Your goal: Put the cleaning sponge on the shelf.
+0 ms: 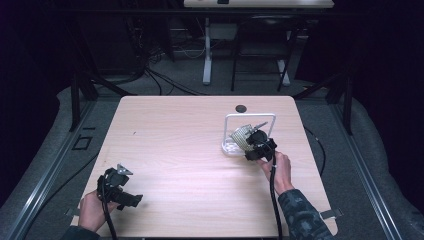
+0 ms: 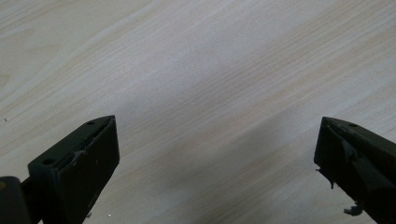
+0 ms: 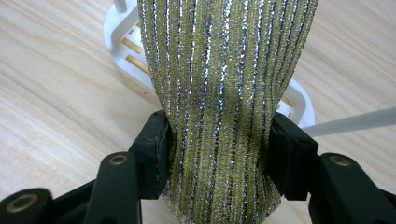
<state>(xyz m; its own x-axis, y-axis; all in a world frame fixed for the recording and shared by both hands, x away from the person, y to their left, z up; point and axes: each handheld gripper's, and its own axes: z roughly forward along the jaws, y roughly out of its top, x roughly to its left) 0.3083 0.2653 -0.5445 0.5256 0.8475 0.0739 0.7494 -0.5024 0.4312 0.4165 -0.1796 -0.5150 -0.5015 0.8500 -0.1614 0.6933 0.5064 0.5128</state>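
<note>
A sponge [image 1: 241, 135] with gold-green and silver stripes is squeezed between the two jaws of my right gripper [image 1: 253, 144], right of the table's middle. Seen up close in the right gripper view, the sponge [image 3: 224, 84] bulges above the pads of the right gripper [image 3: 220, 128], which is shut on it. Just beyond it stands a white slotted holder [image 3: 119, 42] with a thin white wire frame [image 1: 250, 116]; whether the sponge touches the holder I cannot tell. At the front left corner, my left gripper [image 1: 131, 199] stays low over the wood. Its jaws [image 2: 217, 135] stand wide open with only bare tabletop between them.
The light wooden table [image 1: 175, 145] has a small black round cap [image 1: 241, 108] near its far edge, behind the holder. Cables trail from both grippers toward the front edge. Dark floor, stands and another desk lie beyond the table.
</note>
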